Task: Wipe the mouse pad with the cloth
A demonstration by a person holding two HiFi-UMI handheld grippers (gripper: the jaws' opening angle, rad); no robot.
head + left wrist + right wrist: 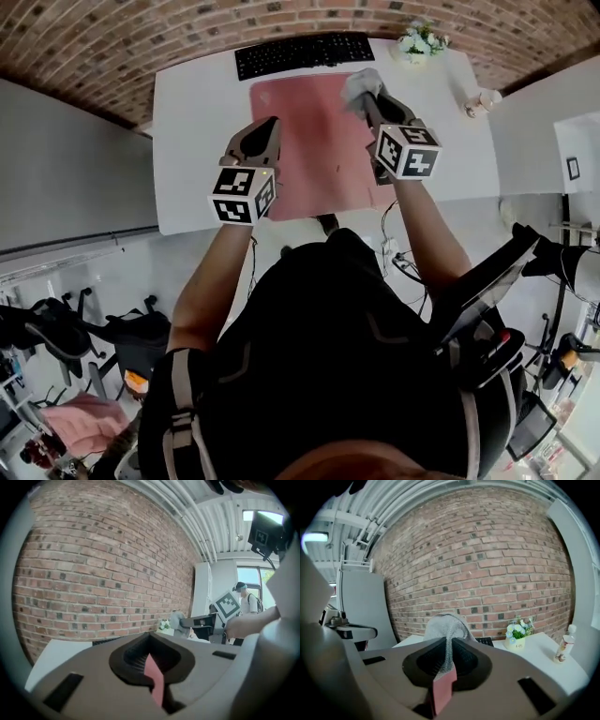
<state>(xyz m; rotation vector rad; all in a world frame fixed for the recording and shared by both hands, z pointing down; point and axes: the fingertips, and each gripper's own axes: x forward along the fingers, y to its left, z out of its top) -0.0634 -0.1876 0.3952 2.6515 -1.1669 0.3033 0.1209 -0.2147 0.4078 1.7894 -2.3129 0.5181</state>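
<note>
Near the upper middle of the frame, the right gripper (371, 101) is clamped on a bunched grey cloth (359, 84), which sits at the upper right part of the pink mouse pad (319, 150) on the white table (197, 141). The left gripper (265, 131) is over the pad's left edge, its jaws closed together with nothing between them. A black keyboard (302, 52) lies just above the pad.

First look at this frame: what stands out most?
A pink mouse pad fills the middle of the white desk, with a black keyboard beyond it. The right gripper is shut on a grey cloth at the pad's far right corner; the left gripper hangs shut over its left edge.
</note>
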